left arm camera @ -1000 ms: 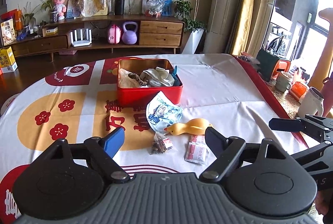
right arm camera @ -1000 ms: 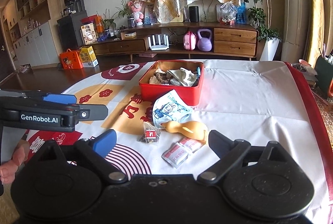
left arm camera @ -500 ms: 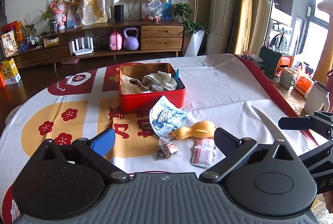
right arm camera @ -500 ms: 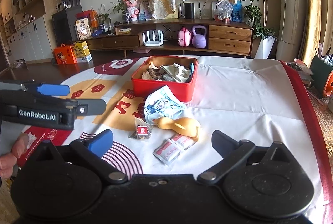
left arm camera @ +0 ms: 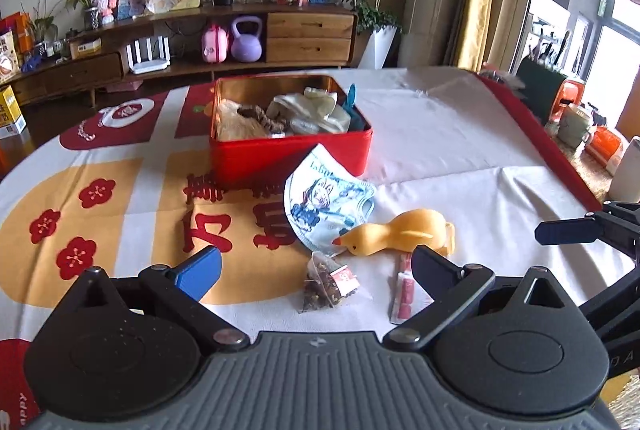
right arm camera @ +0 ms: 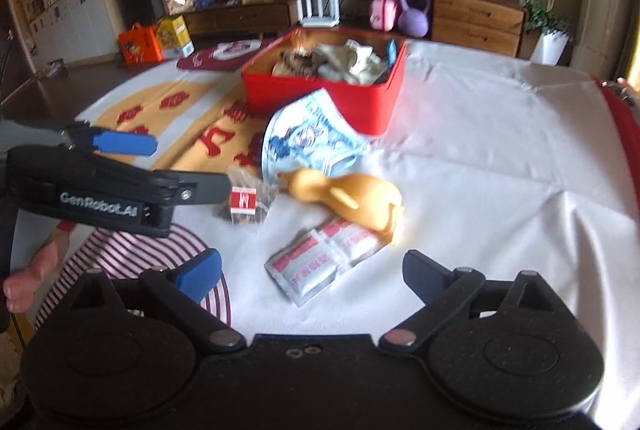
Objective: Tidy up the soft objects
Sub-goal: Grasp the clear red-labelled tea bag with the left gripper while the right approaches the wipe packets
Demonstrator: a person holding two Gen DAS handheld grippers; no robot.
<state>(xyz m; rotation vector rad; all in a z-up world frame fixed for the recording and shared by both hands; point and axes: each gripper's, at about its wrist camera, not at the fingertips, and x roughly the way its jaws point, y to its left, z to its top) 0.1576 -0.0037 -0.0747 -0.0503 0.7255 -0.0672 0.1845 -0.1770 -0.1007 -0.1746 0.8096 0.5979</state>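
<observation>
You had both the left gripper and right gripper spread wide, empty; the soft, squashy yellow duck lay just before the red tin, best pinched mid-body

Red tin stands open on the desk, part-filled with pale crumpled cloth and a brown braided piece. Printed blue-and-white face mask leans its upper corner against the tin's front wall, the rest lying on the desk. Yellow rubber duck lies on its side just in front of the mask, beak touching its lower edge. Clear tea sachet with a red tag lies beside the beak. Two red-and-white packets, joined, lie flat by the duck's body.
</observation>
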